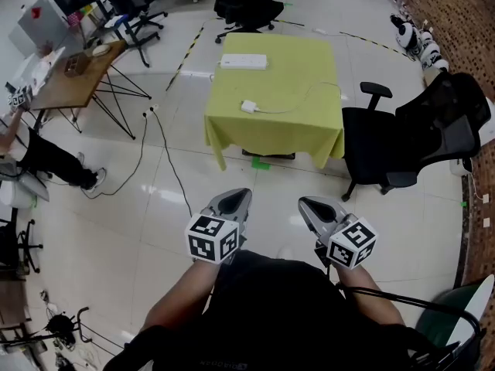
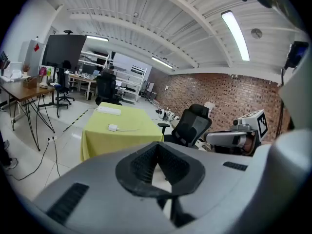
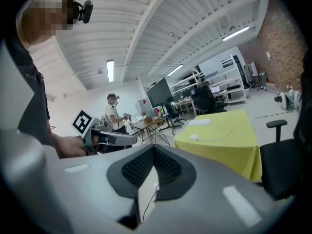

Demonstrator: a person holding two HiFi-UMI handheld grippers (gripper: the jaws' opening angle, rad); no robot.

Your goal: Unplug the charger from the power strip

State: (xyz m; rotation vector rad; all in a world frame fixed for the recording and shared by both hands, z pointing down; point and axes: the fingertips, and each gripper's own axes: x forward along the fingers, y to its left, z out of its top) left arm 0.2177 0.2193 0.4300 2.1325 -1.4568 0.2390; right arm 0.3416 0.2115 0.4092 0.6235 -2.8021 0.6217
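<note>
While the white charger lies toward the front left of a desk draped in yellow-green cloth, a thin white cable leads from it toward the desk's right side. The white power strip lies apart from the charger at the far edge of the same desk, and no view shows whether the two are joined. Just right of the desk stands a black office chair, its back toward a brick wall. Left of the desk, a dark cord trails over the pale tiled floor, and beyond it stands a wooden desk on thin black legs with small items on top. A seated person's leg shows at the left edge of the head view. Well short of the cloth-covered desk, with open floor between, the person holds both tools side by side at waist level, pointing toward it. The left hand-held gripper has its jaws brought together with nothing between them, and its own view shows the dark pads meeting at the tip. The right hand-held gripper is likewise fully closed and empty. Past its jaws, the right gripper view shows another person standing in the background near the wooden desk.
</note>
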